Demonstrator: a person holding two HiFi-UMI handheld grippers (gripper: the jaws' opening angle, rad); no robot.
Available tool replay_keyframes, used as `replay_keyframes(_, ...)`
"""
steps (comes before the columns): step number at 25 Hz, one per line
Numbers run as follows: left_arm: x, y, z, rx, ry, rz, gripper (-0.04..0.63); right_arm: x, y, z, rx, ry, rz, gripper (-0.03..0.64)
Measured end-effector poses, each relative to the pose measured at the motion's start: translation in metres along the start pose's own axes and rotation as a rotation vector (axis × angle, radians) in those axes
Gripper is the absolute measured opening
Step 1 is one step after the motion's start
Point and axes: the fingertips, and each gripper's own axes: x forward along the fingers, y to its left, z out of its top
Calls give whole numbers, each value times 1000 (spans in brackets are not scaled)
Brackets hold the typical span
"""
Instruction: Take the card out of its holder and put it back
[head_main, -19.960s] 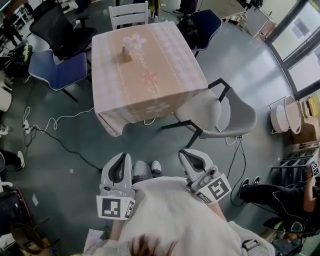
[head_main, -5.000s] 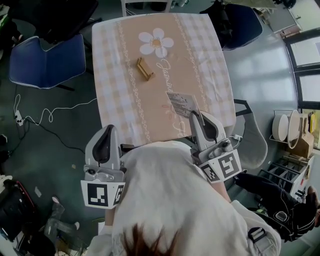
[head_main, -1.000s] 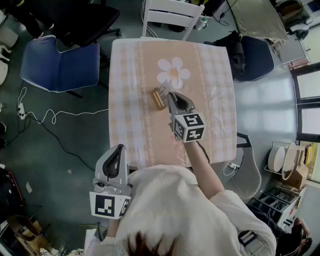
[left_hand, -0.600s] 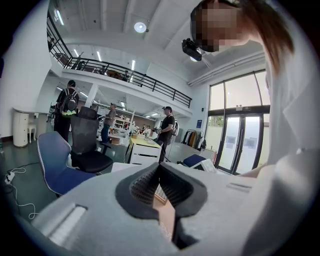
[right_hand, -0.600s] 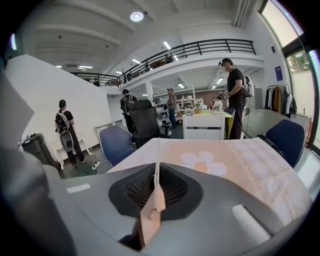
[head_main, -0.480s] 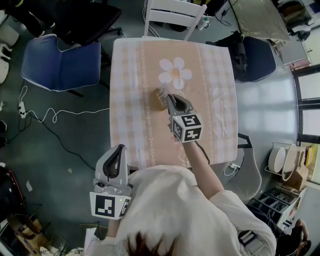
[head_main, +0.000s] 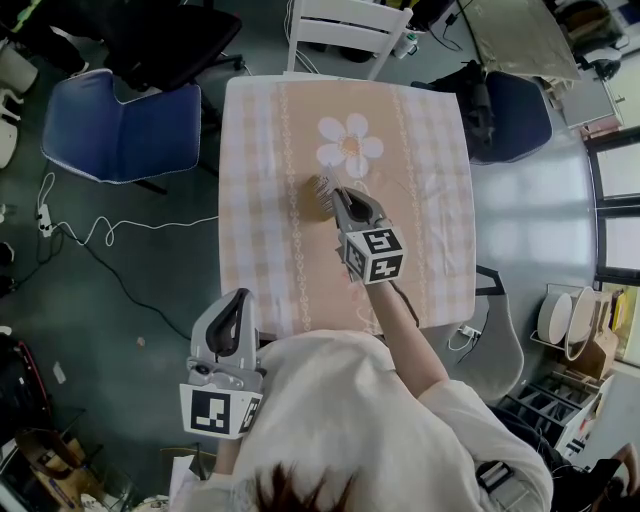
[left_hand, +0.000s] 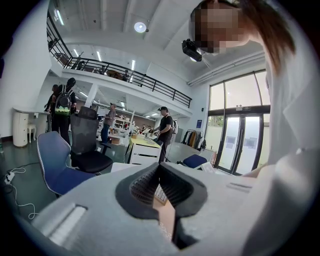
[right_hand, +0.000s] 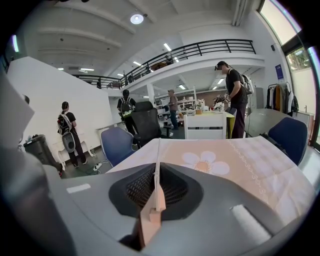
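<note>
My right gripper (head_main: 337, 196) has come up from the table's (head_main: 260, 250) near edge to mid-frame. It is clamped on the card (right_hand: 157, 172), edge-on over the wooden holder (right_hand: 150, 220). Reinsertion looks close. My left gripper (head_main: 238, 305) waits at lower left, jaws closed and empty.
</note>
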Motion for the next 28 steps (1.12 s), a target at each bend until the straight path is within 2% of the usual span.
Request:
replay_keyframes(8,-1,1,1,2,-5,1,0,1,2,-1,4,0,25,26)
replay_keyframes(11,-2,-1,1,4,-7,0,0,0,2,2,11,-6,34,52)
replay_keyframes(17,-4,-2,3,9,-14,1,0,-3,0,15,20,-44,18,63)
replay_keyframes(28,-8,-8,8,24,-49,-11,0,-30,-4,63,36,-189,-6,55)
